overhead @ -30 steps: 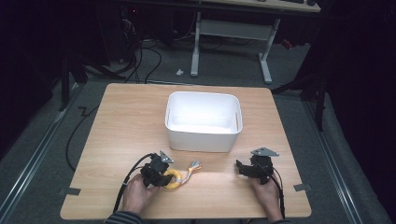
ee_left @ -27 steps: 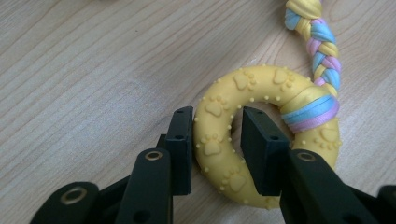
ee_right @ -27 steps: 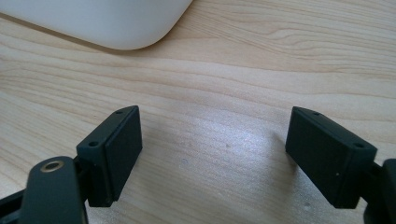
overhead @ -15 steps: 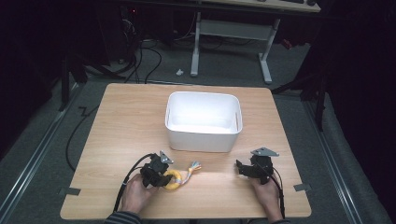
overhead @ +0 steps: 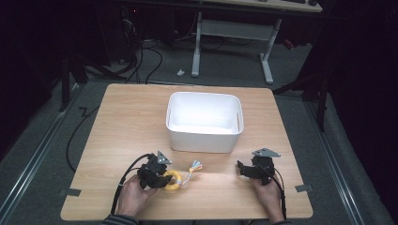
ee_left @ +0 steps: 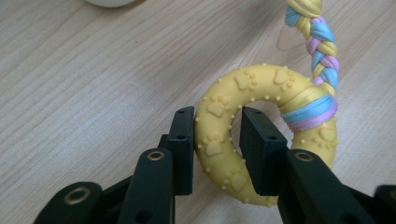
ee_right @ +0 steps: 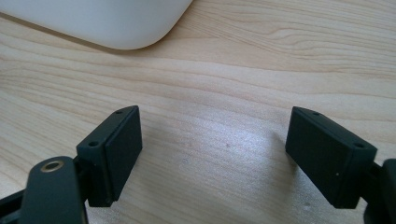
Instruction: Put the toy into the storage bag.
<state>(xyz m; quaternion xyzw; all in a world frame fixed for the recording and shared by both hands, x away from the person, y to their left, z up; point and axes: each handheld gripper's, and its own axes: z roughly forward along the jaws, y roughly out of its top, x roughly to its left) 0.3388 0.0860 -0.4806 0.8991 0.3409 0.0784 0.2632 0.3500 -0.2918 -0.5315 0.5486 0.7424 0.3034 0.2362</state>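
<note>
Matt wood-grain table — bumpy rubbery ring, braided cloth tail

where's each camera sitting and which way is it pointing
High view: above the person's side, facing forward and down on the table; both hands, left tool and right tool show.
Left gripper view: rides the left tool, looking along jaws clamped on the yellow ring toy.
Right gripper view: rides the right tool, jaws apart over bare wood.
All three share the white bin.
</note>
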